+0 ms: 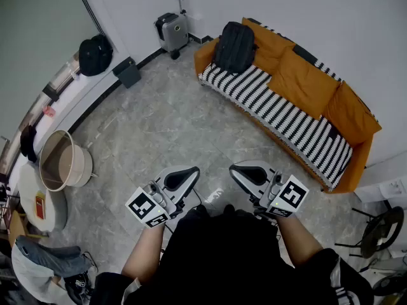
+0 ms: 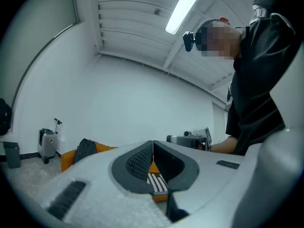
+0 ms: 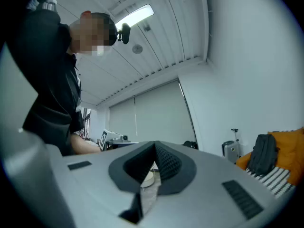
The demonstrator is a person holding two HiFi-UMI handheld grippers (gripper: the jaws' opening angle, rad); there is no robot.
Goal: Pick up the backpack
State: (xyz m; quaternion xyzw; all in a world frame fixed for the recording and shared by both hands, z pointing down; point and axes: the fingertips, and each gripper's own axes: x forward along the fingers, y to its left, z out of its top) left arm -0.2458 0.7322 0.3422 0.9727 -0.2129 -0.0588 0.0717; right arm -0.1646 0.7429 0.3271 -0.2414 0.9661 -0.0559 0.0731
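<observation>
A dark grey backpack [image 1: 234, 46] stands upright on the left end of the orange sofa [image 1: 305, 84], leaning on a back cushion; it also shows small in the left gripper view as the backpack [image 2: 86, 149] and in the right gripper view as the backpack [image 3: 262, 154]. My left gripper [image 1: 183, 176] and right gripper [image 1: 245, 172] are held close in front of my body, far from the sofa, over the marble floor. Both are shut with nothing between the pads, each pointing about level.
A small grey suitcase [image 1: 172, 32] stands by the far wall. A black bag [image 1: 95, 55] lies on the ledge at left, with a dark bin [image 1: 128, 72] beside it. A round basket [image 1: 63, 161] and a white stool [image 1: 39, 199] sit at left. A chair base [image 1: 379, 230] is at right.
</observation>
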